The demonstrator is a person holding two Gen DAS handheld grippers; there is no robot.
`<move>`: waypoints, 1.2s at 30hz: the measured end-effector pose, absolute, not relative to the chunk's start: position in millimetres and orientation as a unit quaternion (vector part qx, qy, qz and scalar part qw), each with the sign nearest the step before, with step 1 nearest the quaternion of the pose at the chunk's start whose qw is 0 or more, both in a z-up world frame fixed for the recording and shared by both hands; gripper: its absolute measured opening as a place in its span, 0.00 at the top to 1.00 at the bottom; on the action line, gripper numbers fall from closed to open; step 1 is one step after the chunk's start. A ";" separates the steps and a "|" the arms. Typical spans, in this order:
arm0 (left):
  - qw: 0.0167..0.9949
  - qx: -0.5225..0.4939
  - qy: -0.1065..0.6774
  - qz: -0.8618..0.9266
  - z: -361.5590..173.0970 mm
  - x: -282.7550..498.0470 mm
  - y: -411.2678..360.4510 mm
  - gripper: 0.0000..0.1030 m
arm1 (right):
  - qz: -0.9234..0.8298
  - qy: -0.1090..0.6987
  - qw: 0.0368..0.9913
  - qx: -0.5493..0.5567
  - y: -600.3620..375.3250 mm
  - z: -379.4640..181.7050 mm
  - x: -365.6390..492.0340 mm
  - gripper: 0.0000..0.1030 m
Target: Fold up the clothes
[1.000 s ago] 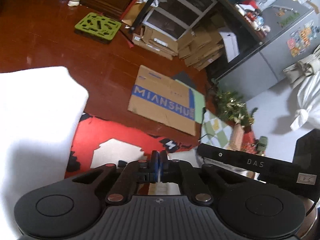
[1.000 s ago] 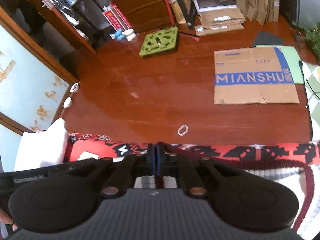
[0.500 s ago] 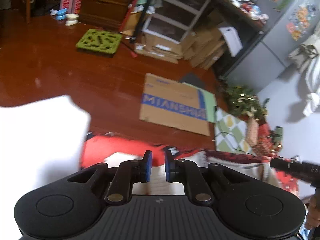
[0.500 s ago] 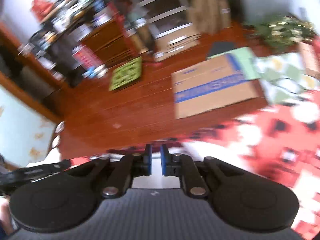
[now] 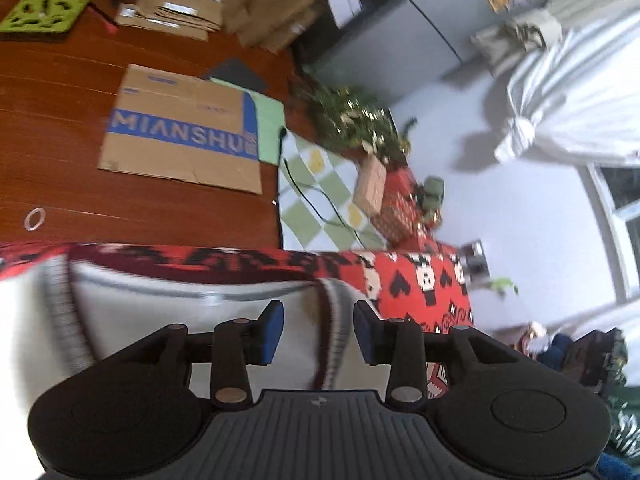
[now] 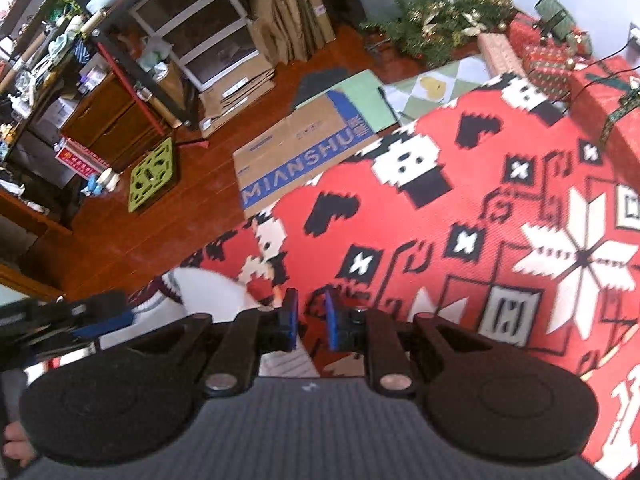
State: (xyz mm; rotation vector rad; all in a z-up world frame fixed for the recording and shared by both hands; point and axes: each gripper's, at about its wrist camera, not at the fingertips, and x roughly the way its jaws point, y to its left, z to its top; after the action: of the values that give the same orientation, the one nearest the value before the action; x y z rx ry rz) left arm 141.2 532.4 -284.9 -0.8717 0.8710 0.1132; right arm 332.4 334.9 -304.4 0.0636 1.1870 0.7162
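You are holding both the left gripper (image 5: 318, 332) and right gripper (image 6: 307, 320) released, hovering over one white garment's (image 5: 192, 312) striped edge on the red patterned cloth (image 6: 480, 216).

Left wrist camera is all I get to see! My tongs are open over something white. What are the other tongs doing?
Observer: The right tongs are open too, and nothing is between them.
Operator: What's underneath them?
Observer: The red patterned blanket. It has a big white snowflake that your camera misses.
Operator: Is the white thing near them?
Observer: Yes. The white garment lies just to their left on the blanket, and the right tongs are not gripping it.
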 end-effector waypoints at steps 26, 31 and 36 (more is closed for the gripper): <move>0.802 -0.423 0.417 0.067 -308.5 146.9 526.0 0.84 | 0.411 0.573 0.709 0.027 365.3 -325.2 316.3 0.84; 0.791 -0.460 0.398 0.058 -307.4 151.0 533.6 0.81 | 0.408 0.528 0.745 0.029 358.1 -305.9 317.7 0.98; 0.791 -0.479 0.378 0.049 -302.0 166.6 538.7 0.74 | 0.375 0.498 0.781 0.026 354.2 -294.1 332.3 0.98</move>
State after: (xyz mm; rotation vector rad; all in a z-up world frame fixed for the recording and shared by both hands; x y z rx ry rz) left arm 166.6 538.7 -302.0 -1.0311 0.8139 0.1056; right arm 332.3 354.2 -294.1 0.0551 1.0757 0.8104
